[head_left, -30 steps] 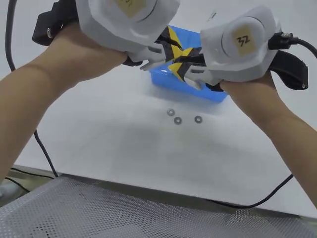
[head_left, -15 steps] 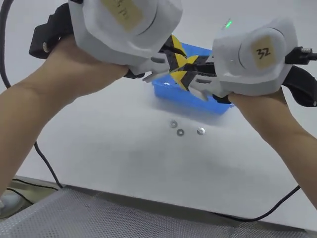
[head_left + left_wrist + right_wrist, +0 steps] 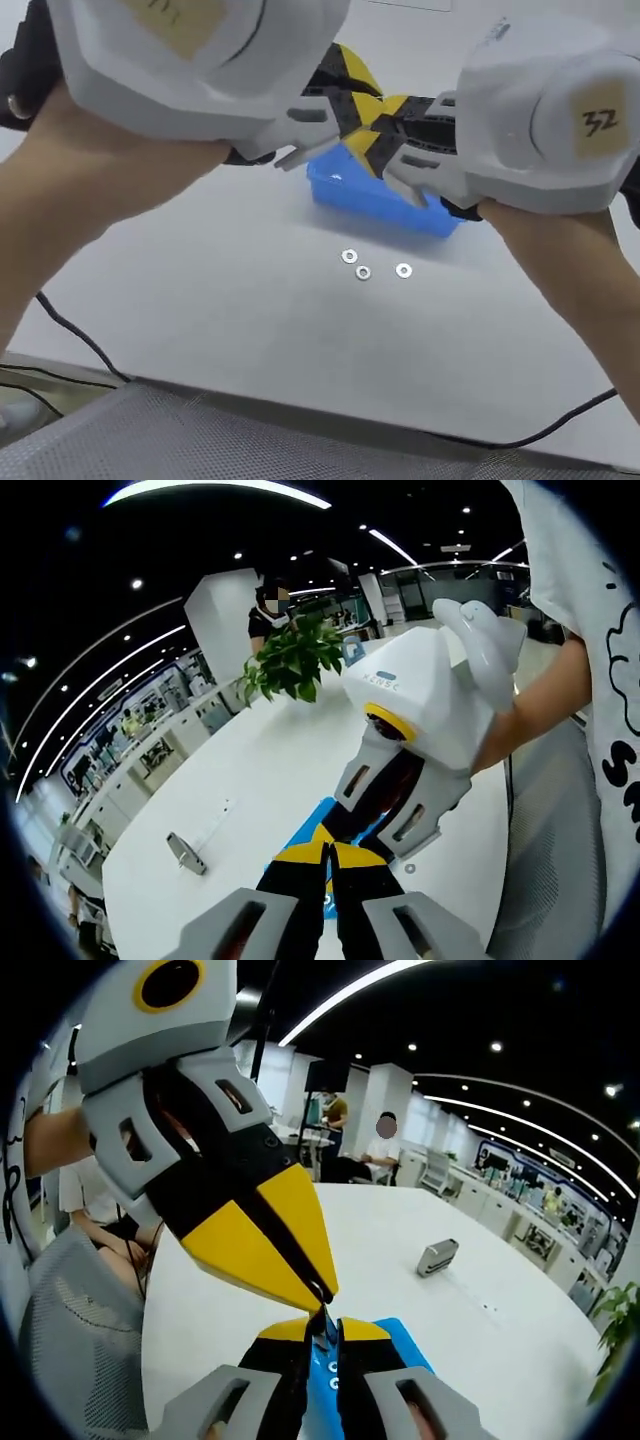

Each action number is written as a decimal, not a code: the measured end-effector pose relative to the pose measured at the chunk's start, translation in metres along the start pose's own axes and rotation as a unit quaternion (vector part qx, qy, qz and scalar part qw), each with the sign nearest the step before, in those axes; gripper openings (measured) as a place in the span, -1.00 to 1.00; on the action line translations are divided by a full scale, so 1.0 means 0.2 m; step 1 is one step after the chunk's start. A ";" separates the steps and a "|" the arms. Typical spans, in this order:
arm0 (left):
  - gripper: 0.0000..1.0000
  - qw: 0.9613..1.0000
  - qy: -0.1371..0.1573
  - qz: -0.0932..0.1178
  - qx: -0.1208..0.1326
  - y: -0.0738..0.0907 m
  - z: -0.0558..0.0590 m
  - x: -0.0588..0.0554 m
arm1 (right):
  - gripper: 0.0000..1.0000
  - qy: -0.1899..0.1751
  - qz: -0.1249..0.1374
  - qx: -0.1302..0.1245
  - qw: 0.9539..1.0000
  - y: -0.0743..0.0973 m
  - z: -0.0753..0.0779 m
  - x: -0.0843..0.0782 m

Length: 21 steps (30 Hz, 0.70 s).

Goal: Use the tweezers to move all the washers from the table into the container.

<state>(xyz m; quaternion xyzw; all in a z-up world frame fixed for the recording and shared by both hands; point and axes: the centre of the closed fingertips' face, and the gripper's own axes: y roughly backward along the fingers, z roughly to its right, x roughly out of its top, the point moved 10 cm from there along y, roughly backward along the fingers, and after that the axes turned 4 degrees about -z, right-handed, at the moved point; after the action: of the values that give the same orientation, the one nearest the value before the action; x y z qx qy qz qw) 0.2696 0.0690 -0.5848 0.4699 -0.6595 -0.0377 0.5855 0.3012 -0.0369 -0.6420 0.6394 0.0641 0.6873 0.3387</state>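
While 3 washers lie on table just near side of container, L gripper & R gripper meet tip-to-tip above it. Both sets of jaws closed, can't tell what's pinched. Prob. readying tweezers; next: drop to a washer.

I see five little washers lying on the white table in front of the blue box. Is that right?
Not quite. The head view shows three washers, not five, lying on the white table in front of the blue box.

Blue container, silver washers, white table; white left gripper and right gripper, jaws yellow-tipped on black.
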 end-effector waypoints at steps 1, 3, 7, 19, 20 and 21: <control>-1.00 1.000 0.003 0.000 0.000 0.01 0.01 0.00 | -0.89 -0.002 0.000 0.003 1.000 0.00 -0.01 0.00; -1.00 1.000 0.014 0.001 -0.002 0.02 0.03 -0.02 | -0.89 -0.005 0.002 0.004 1.000 0.00 -0.03 -0.01; -1.00 1.000 0.024 -0.009 -0.011 0.01 0.08 -0.06 | -0.89 -0.014 -0.005 0.016 1.000 -0.02 -0.08 -0.05; -1.00 0.998 0.046 -0.033 -0.041 -0.05 0.17 -0.16 | -0.90 -0.038 -0.033 0.052 0.997 -0.08 -0.16 -0.17; -1.00 0.997 0.052 -0.036 -0.046 -0.06 0.17 -0.18 | -0.90 -0.038 -0.034 0.053 0.997 -0.08 -0.17 -0.18; -1.00 0.996 0.057 -0.037 -0.049 -0.07 0.18 -0.18 | -0.90 -0.038 -0.037 0.055 0.997 -0.09 -0.17 -0.19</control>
<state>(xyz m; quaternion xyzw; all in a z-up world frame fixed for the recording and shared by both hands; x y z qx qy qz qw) 0.2440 0.0683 -0.6306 0.4661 -0.6046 -0.0646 0.6427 0.2748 -0.0321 -0.6886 0.6797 0.1127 0.6451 0.3304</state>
